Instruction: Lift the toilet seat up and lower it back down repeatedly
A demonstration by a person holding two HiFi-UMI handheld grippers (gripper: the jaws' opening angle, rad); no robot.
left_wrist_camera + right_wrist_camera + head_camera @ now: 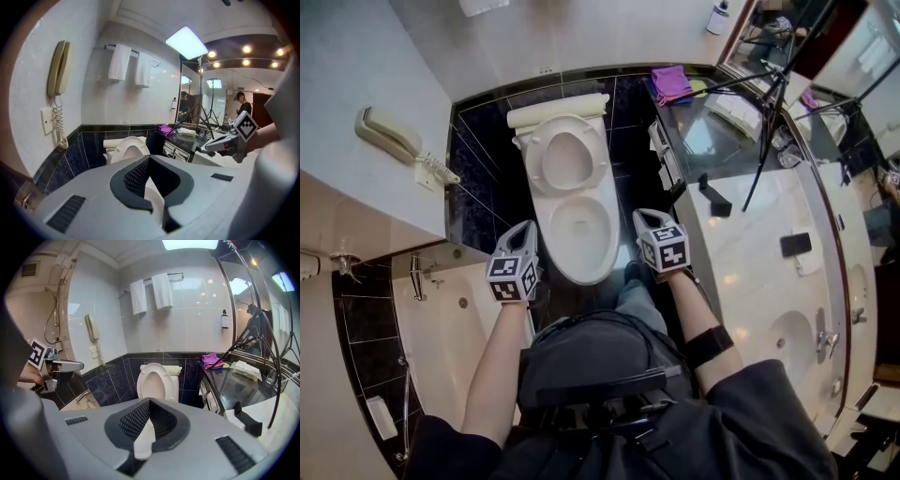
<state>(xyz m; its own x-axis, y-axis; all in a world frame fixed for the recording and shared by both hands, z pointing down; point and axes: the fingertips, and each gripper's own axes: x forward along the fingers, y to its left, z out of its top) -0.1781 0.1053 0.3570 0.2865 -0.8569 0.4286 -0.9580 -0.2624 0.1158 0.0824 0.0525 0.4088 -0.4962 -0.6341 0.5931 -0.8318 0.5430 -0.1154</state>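
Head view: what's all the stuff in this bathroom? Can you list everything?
Toilet: one, white, against dark tiles, seat up.
Phone: one, beige, left wall.
Towels: two, white, rail above toilet.
Cloth: one, purple, counter corner.
Tripod: one, black, on counter.
Sink: one, white, right counter.
Bathtub: one, white, left side.
Left gripper: one, grey, left of toilet, shut, empty.
Right gripper: one, grey, right of toilet, shut, empty.

Dark glossy counter (705, 142), purple cloth (672, 82) lying at its far corner
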